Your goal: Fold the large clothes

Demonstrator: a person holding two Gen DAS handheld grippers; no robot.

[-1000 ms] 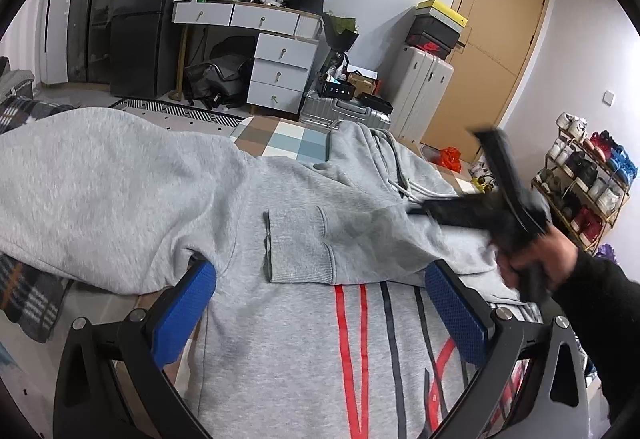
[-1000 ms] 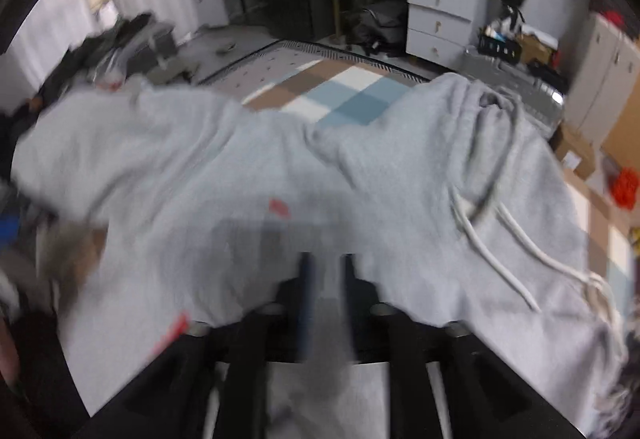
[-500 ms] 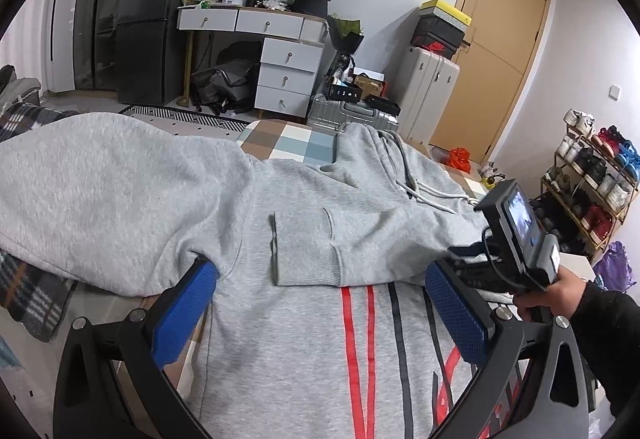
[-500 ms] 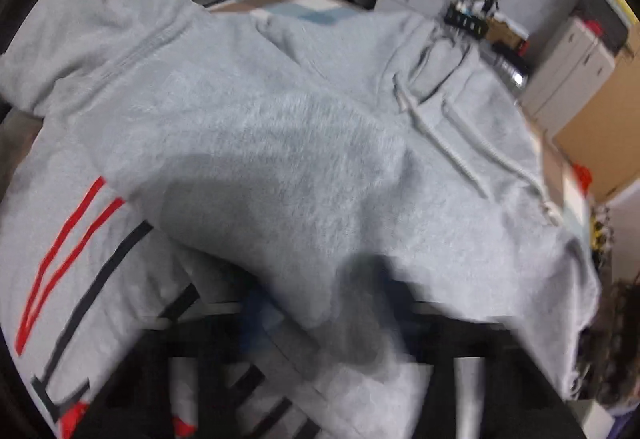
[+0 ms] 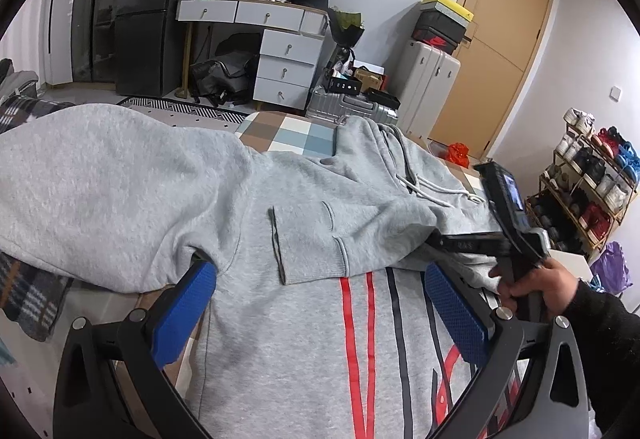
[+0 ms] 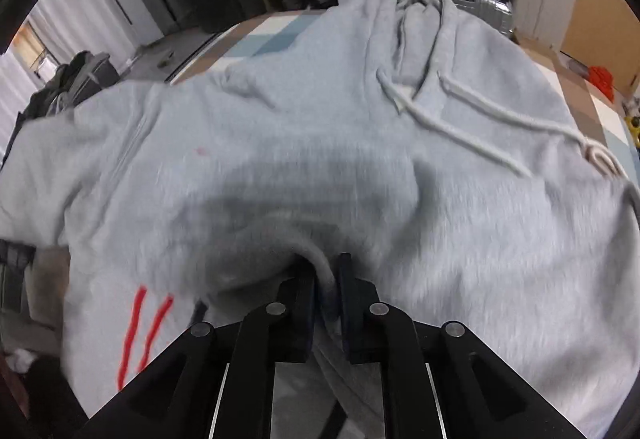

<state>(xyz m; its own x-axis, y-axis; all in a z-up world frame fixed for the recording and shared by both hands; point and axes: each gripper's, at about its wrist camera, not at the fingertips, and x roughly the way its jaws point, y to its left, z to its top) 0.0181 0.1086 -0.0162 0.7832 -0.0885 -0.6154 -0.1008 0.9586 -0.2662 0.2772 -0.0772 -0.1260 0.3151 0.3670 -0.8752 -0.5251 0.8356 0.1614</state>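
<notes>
Bedroom; grey hoodie (image 5: 304, 319) spread beneath wide-spread left tool (image 5: 320, 311); right tool (image 6: 326, 279) pinching hoodie fold.

Left gripper (image 5: 320, 303) gapes wide; right gripper (image 6: 326, 279), seemingly clamped, is gripped by a hand (image 5: 536, 281).

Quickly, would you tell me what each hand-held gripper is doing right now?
Left hand-held gripper: open, holding nothing, above the grey hoodie.
Right hand-held gripper: shut on a fold of the grey hoodie.
</notes>
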